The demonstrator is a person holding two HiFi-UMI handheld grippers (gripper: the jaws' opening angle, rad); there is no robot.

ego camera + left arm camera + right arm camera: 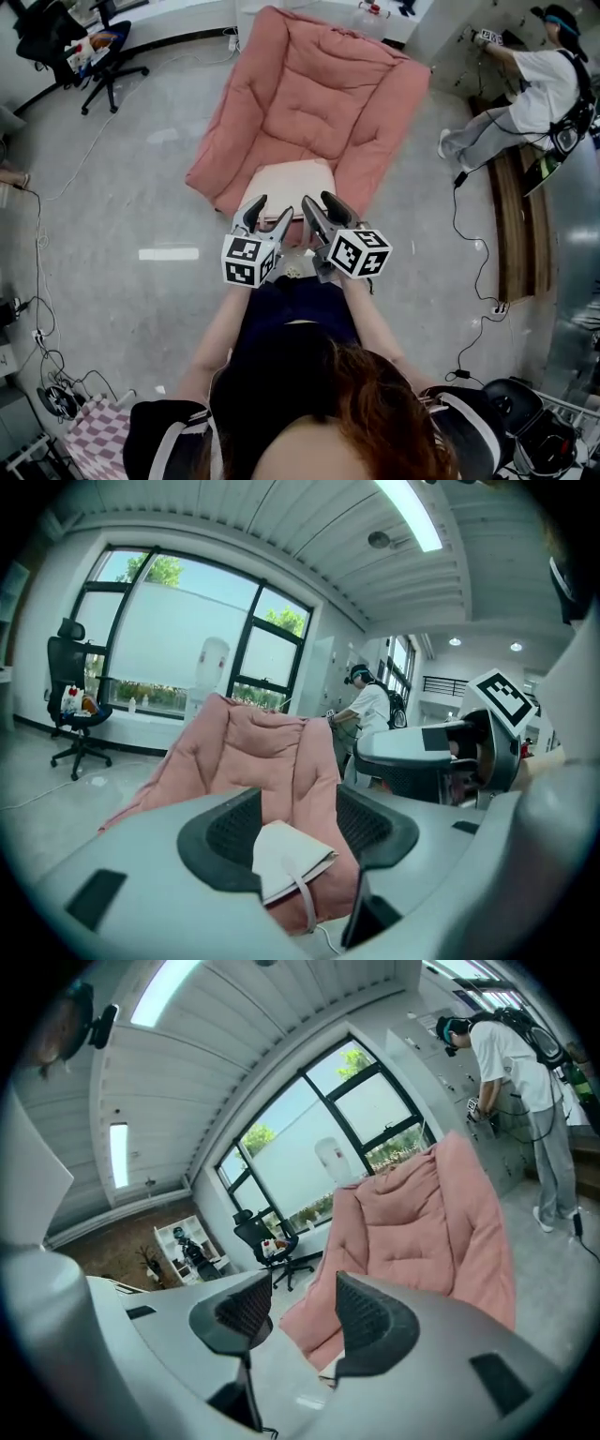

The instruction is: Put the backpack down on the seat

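Note:
The seat is a pink padded lounge chair [319, 103] on the grey floor, with a pale cushion [291, 183] on its front part. Both grippers hang side by side just before that cushion. My left gripper [270, 210] is open with nothing held; in the left gripper view the cushion [286, 860] and its cord show beyond the gap of the left gripper [298, 817]. My right gripper [320, 201] is open and empty too, and the right gripper view looks past the right gripper [295, 1307] at the chair [422, 1222]. A dark, white-striped thing [169, 436] sits behind my shoulders; whether it is the backpack I cannot tell.
A black office chair [84, 47] stands at the far left. A person [534, 94] works at lockers at the far right beside a wooden bench [511, 225]. Cables [469, 234] trail on the floor at right and left. A chequered item [98, 436] lies low left.

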